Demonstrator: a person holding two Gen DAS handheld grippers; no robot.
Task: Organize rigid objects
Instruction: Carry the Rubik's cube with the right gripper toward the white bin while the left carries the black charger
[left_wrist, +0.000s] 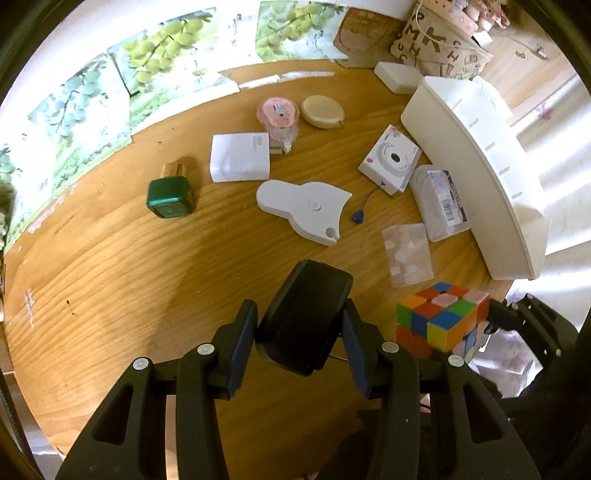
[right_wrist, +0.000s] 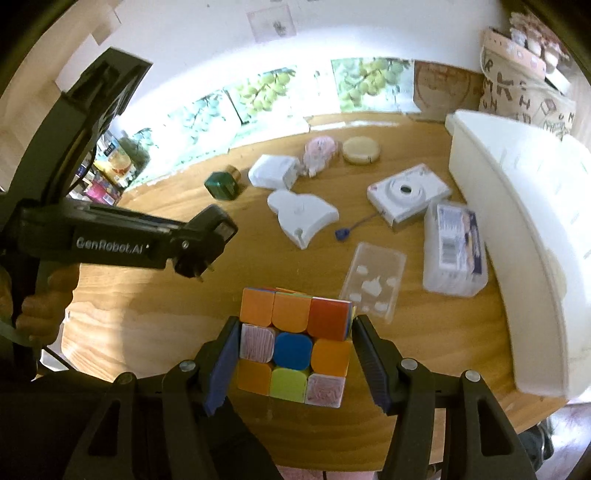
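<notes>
Landmark: the white bin (right_wrist: 517, 229) at the worktop's (left_wrist: 129, 277) right side. Furthest left of it, the left claw (left_wrist: 299, 332) is clamped on a black charger (left_wrist: 304, 321), lifted. Nearer the bin, the right claw (right_wrist: 291, 354) brackets the puzzle cube (right_wrist: 295, 347), pads seemingly touching its sides. The bin lies ahead-right of the cube, so the right arm is likely nearer.

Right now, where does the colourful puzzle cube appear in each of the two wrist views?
Left wrist view: the puzzle cube sits at lower right, just right of the left gripper.
Right wrist view: the puzzle cube is at bottom centre, between the right gripper's fingers.
Shared landmark: the clear plastic case lies just beyond it in both.
</notes>
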